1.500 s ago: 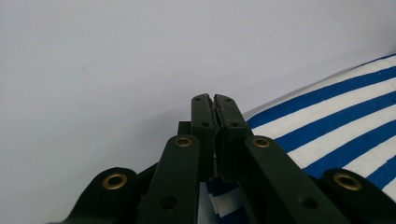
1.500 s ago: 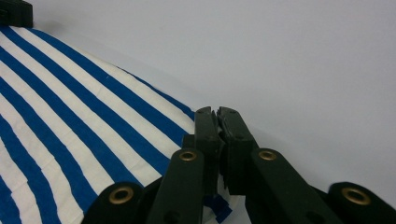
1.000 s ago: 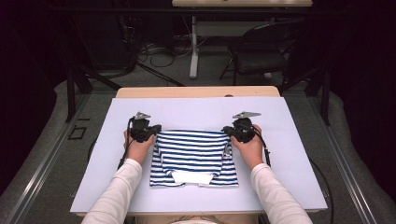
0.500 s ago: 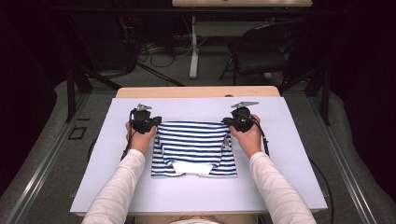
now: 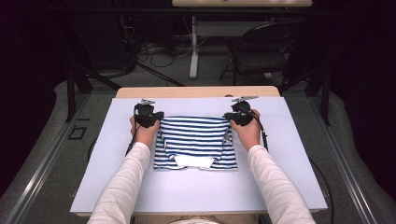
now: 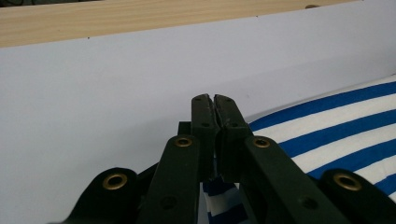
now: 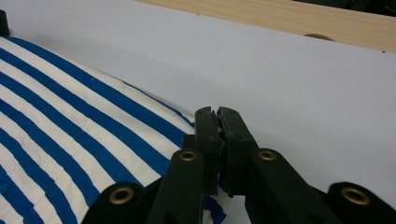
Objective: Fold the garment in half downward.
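We have the shirt (image 5: pixel 195 142) stretched between the two grippers, its far edge running left to right across the white board (image 5: pixel 280 186). The left gripper (image 5: pixel 156 118) pinches the far left corner, the right gripper (image 5: pixel 229 117) the far right — each with jaws pressed together on a fold of striped cloth, as both gripper views show. From each set of jaws the shirt lies inward and back toward us, its near part flat on the board with the white collar at the near edge. Both hands sit equally near their corners, so we judge the next move — likely laying the edge down — must stay level and parallel.
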Demonstrator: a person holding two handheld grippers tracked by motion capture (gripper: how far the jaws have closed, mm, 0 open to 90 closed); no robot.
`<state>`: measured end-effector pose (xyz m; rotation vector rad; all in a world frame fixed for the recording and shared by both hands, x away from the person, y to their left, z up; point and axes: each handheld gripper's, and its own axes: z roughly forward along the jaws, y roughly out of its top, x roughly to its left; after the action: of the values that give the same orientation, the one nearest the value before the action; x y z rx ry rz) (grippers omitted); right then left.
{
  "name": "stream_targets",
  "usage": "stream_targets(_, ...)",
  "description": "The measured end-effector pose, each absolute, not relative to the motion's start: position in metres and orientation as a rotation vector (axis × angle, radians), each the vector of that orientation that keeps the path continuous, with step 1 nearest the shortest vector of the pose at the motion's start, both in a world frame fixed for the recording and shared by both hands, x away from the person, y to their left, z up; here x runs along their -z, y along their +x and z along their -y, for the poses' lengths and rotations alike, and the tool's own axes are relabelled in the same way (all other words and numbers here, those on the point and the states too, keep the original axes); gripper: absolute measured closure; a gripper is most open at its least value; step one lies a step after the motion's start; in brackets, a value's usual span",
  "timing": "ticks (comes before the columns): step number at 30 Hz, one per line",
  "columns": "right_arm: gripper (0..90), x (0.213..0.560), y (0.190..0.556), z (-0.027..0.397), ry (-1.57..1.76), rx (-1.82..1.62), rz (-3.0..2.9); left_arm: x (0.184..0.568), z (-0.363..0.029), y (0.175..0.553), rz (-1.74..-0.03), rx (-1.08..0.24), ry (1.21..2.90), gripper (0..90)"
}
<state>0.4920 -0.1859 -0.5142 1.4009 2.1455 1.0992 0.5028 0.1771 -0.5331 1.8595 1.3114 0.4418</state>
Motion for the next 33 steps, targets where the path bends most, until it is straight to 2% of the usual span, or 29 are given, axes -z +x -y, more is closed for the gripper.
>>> stream_targets(33, 86.8, 0.53, 0.51, 0.177, 1.469, -1.06, -2.088, 0.543, -0.179, 0.514, -1.371, -0.434, 1.825, 87.1)
